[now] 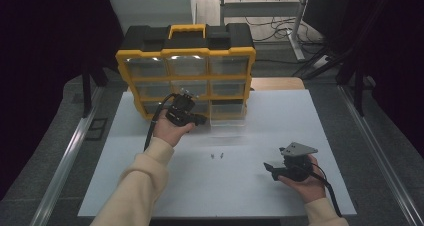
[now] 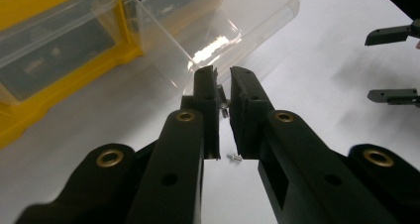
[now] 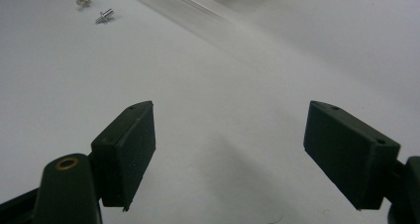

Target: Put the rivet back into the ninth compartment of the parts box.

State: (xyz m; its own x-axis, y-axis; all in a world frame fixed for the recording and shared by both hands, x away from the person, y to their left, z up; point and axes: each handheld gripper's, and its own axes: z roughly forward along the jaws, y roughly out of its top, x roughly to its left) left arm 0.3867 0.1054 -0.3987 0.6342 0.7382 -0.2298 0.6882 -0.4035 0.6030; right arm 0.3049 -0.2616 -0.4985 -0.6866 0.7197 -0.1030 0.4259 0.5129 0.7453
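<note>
Left claw [image 2: 224, 92] around small screw [image 2: 224, 105]

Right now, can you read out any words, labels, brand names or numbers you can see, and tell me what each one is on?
None can be read.
Organizer case: no lettering shows on its yellow frame or black top.
Clear drawer pulled out of it: bare plastic, only glare.
Left gripper and right gripper: plain black, no marking.
Small screws on the white table: too small to show any.

Open right claw [image 3: 228, 154], two screws [image 3: 96, 11], white table [image 3: 223, 85]
</note>
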